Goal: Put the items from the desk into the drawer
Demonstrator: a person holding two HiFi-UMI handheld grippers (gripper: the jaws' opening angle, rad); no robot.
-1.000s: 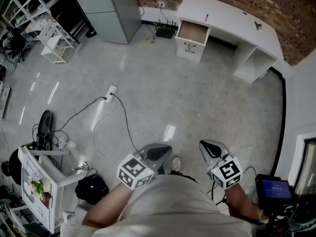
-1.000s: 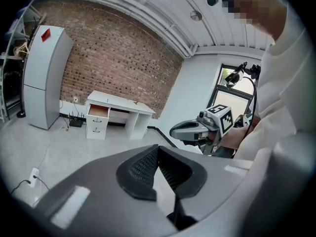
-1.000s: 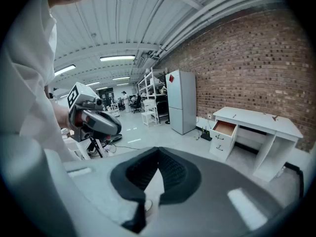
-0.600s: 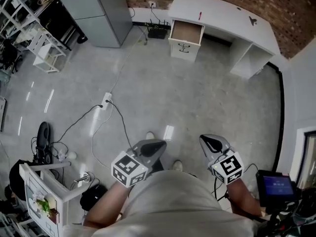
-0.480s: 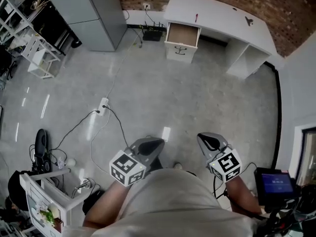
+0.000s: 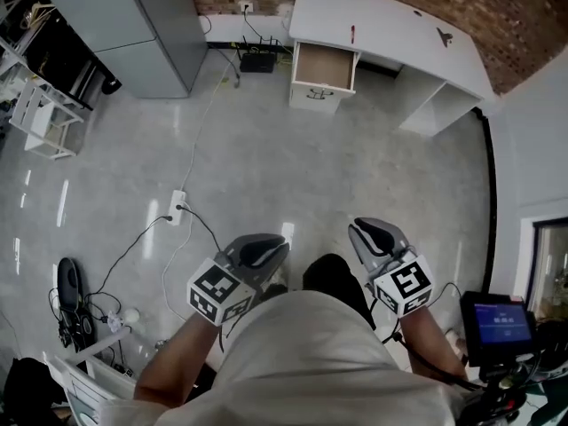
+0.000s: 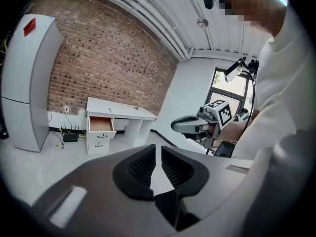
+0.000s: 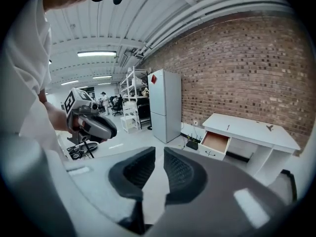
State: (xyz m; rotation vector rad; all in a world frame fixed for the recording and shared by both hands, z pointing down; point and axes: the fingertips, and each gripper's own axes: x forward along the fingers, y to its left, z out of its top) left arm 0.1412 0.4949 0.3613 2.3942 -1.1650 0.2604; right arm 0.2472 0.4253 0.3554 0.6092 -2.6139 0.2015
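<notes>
I hold both tongs low in front of me over the grey floor point(image 6: 293, 167), well apart from the white counter point(image 6: 390, 25), which stands at 12 to 1 o'clock in the head view against the brick wall point(image 6: 532, 25).

My left tongs point(image 6: 266, 245) sit at about 7 o'clock. In their own view the left tongs point(image 7: 158, 154) have their jaws a narrow slit apart, with only floor showing between them. My right tongs point(image 6: 368, 232) sit at about 4 o'clock. Their jaws are likewise slightly parted, and the right tongs point(image 8: 159, 157) pinch nothing.

The drawer point(image 6: 324, 65) hangs open at the counter's left end, at 12 o'clock, and its brown inside is visible. On the counter top lie a small red thing point(image 6: 352, 34) just above the drawer and a small dark thing point(image 6: 443, 35) farther toward 1 o'clock. I cannot tell what either one is.

A grey cabinet point(image 6: 133, 25) stands at 11 o'clock. A power strip point(image 6: 177, 208) with its cable lies on the floor at 9 o'clock. A lit screen point(image 6: 501, 322) shows at 4 o'clock.
</notes>
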